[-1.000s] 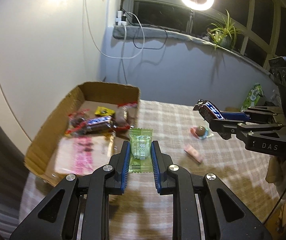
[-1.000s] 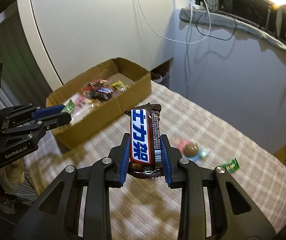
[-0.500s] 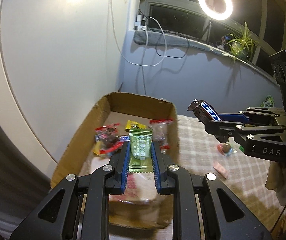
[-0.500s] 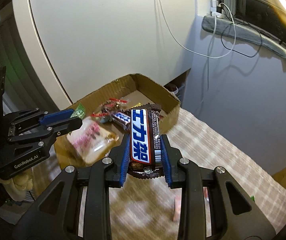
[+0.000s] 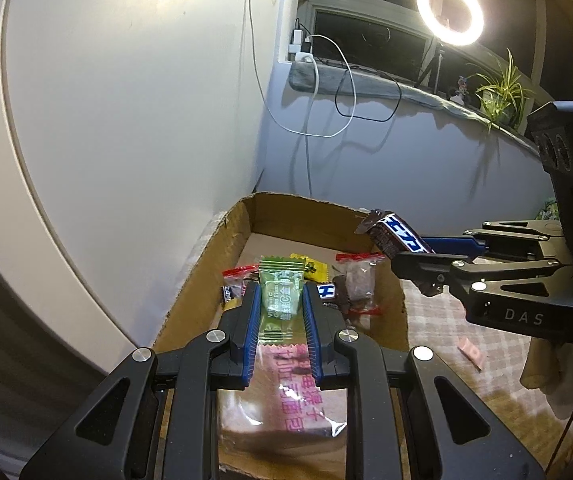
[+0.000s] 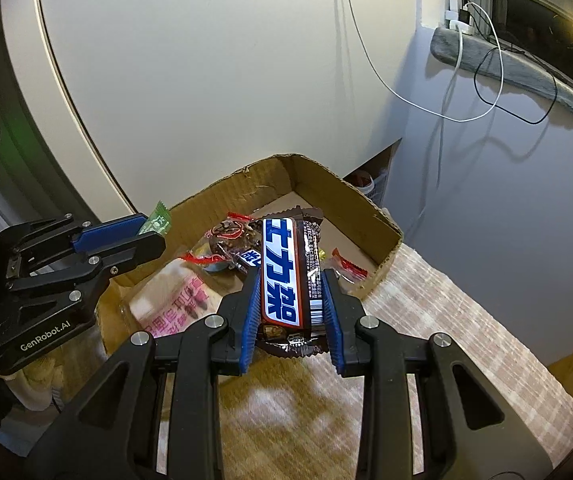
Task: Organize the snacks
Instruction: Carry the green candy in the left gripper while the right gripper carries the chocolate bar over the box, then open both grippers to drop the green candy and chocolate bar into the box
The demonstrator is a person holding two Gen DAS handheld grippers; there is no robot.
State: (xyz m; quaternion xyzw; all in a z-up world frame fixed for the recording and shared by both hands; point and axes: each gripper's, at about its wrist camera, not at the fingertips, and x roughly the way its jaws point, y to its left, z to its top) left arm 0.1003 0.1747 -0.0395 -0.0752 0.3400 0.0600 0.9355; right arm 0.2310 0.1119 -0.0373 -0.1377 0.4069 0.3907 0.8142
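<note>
My left gripper [image 5: 279, 298] is shut on a small green candy packet [image 5: 279, 300] and hangs above the open cardboard box [image 5: 286, 208]. The right wrist view shows that gripper [image 6: 148, 236] at the box's left wall, the green packet [image 6: 157, 224] sticking out of it. My right gripper [image 6: 289, 292] is shut on a brown chocolate bar [image 6: 286, 276] with a blue and white label, held over the box's near right edge. In the left wrist view the bar [image 5: 396, 236] pokes past the right gripper [image 5: 410, 256]. Several wrapped snacks lie in the box [image 6: 350, 200], among them a pink-printed bag [image 6: 170, 308].
A checked cloth [image 6: 446, 312] covers the table to the right of the box. A small pink sweet [image 5: 471, 354] lies on it. White and black cables [image 5: 326, 92] hang down the wall behind, under a ring light [image 5: 449, 10] and a plant [image 5: 500, 92].
Both grippers have swung left from over the cloth to the box, each keeping its snack. The box has grown larger in both views and the round chocolate on the cloth has left view.
</note>
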